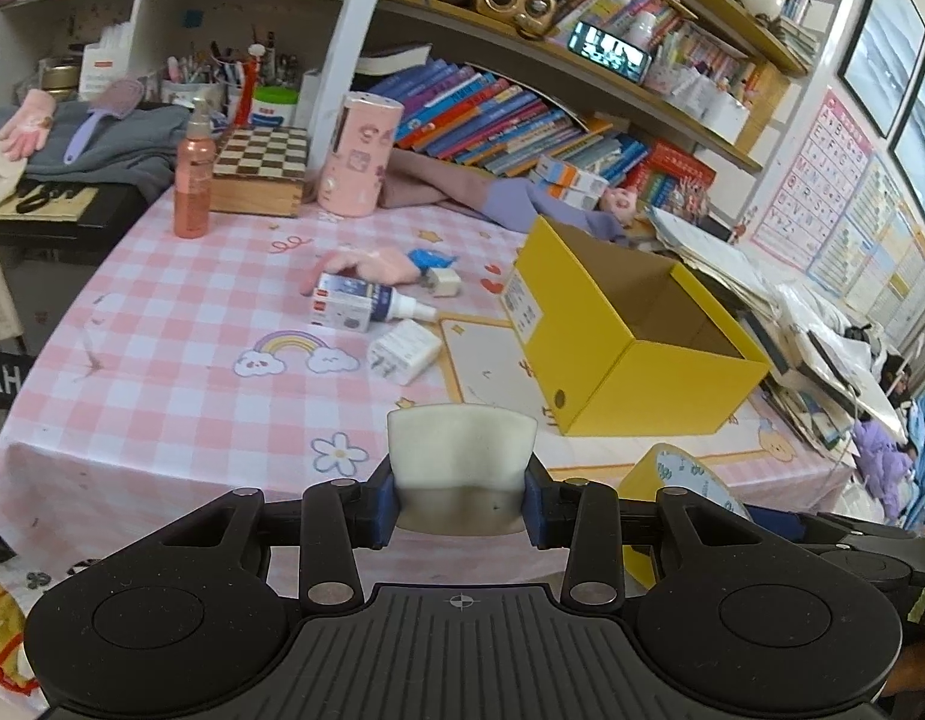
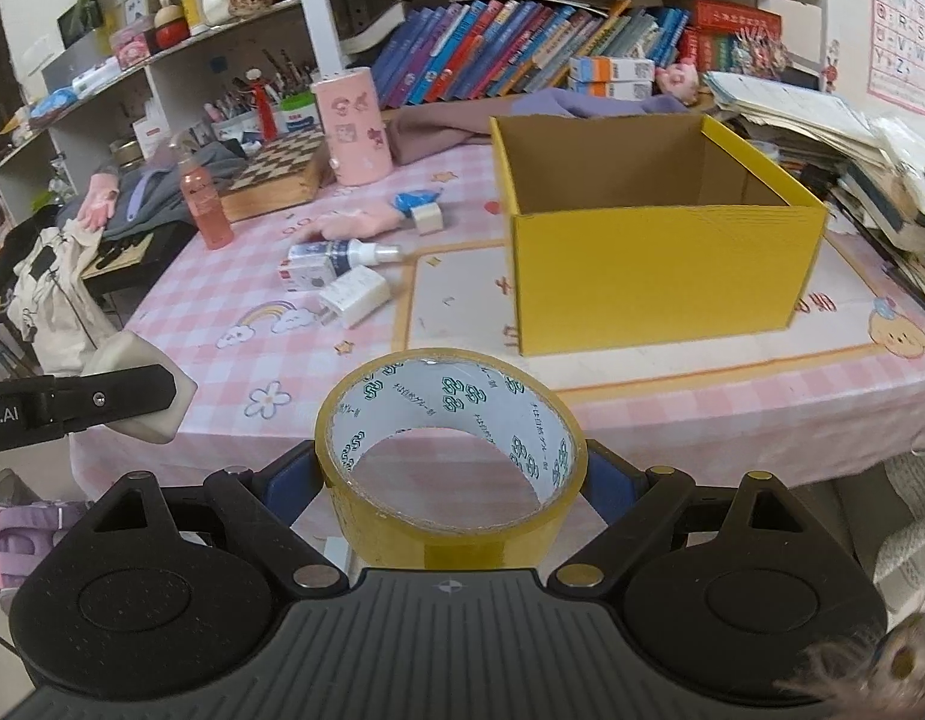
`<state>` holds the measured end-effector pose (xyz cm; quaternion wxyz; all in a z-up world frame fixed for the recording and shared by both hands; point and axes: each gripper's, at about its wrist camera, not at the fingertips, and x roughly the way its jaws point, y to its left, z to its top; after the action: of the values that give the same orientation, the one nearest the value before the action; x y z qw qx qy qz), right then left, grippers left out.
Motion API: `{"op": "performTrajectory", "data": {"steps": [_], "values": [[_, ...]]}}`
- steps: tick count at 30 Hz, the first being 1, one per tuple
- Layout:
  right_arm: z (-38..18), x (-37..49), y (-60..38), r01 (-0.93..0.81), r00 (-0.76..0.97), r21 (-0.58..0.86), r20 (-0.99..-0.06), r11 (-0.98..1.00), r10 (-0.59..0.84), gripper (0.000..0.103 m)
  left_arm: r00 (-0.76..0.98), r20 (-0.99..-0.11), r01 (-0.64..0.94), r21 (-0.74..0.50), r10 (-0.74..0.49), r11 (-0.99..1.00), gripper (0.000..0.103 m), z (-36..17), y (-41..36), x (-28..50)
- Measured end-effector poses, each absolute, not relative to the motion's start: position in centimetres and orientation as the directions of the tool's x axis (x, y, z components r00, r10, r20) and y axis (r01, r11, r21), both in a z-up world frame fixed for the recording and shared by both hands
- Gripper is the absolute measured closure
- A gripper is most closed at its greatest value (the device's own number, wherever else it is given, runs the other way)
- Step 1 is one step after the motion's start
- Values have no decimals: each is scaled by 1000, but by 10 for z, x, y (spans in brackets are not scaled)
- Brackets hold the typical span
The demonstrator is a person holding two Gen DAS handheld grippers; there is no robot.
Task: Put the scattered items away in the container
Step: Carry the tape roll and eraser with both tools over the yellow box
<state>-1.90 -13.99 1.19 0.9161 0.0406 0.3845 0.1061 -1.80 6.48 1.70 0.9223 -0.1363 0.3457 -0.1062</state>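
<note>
tape roll (image 2: 450, 456) in right gripper (image 2: 456, 480)

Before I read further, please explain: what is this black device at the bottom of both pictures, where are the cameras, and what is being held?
A person holds one hand-held gripper in each hand; a camera on each looks forward along its two fingers.

In the left view, the left hand-held gripper is closed on a white block. In the right view, the right hand-held gripper is closed on a roll of yellow tape.

On the pink checked tablecloth stands an open yellow box, with nothing visible inside. Left of it lie a white charger, a spray bottle, a small carton and a pink glove.
</note>
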Motion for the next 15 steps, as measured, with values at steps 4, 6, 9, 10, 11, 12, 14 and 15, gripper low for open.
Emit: {"op": "performTrajectory", "data": {"steps": [4,6,9,10,11,12,14,15], "values": [[11,-26,-149,-137,684,158,-699,978,209,13,726,-613,130,-323,-312,937,65,16,55,-19],[10,-31,-154,-120,688,160,-698,980,199,13,719,-615,147,-321,-324,936,65,16,49,-19],[9,-36,-164,-91,691,165,-700,982,181,13,709,-617,172,-317,-341,933,66,16,41,-20],[9,-37,-167,-83,692,166,-700,983,176,13,707,-618,179,-316,-345,932,66,16,38,-20],[9,-39,-170,-74,693,166,-700,983,170,13,704,-618,186,-315,-350,931,66,16,36,-20],[9,-41,-172,-66,694,166,-700,984,165,13,701,-618,192,-314,-354,930,66,16,34,-20],[8,-44,-177,-51,696,167,-701,985,155,13,695,-620,206,-314,-364,927,66,16,29,-20],[8,-46,-180,-44,696,168,-702,985,150,13,692,-621,212,-313,-369,926,66,16,26,-20]]}}
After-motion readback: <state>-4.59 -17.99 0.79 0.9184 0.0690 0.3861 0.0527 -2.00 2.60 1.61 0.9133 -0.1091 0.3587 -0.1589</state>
